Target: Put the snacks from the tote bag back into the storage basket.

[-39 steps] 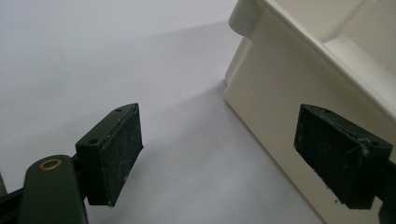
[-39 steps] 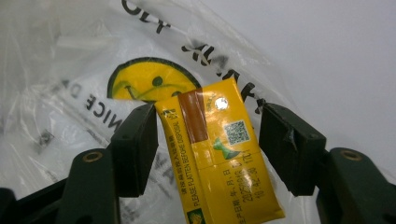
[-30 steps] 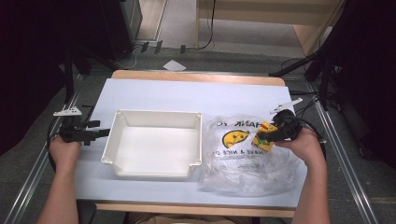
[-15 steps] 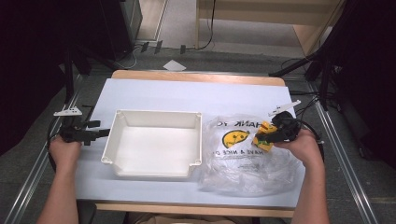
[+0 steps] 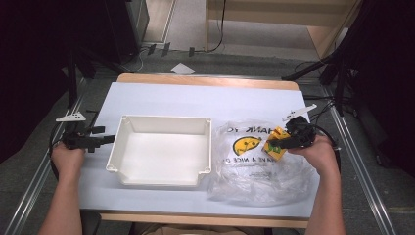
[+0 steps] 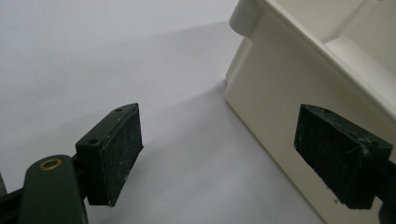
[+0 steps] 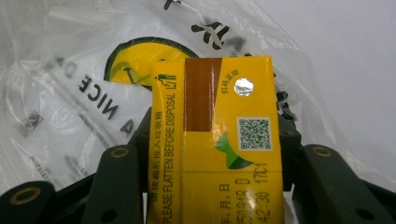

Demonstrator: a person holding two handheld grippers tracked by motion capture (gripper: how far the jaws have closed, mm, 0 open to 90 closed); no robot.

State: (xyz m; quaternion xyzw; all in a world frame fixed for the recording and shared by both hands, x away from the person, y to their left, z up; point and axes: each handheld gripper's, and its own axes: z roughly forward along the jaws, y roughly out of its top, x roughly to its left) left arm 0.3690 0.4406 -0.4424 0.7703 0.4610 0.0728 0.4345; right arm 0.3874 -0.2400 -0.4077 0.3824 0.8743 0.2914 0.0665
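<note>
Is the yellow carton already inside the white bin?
No: in the high view the yellow carton sits between the right gripper's jaws over the plastic bag, beside the white bin.

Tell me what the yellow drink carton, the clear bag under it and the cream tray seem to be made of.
Yellow drink carton: looks like coated paperboard, glossy, with crisp folded edges and a foil straw-hole seal. Clear printed bag: thin plastic film, crinkled and see-through, with shiny creases. Cream rectangular tray: probably moulded plastic, smooth and semi-matt, with a rounded rim and moulded corner tabs.
</note>
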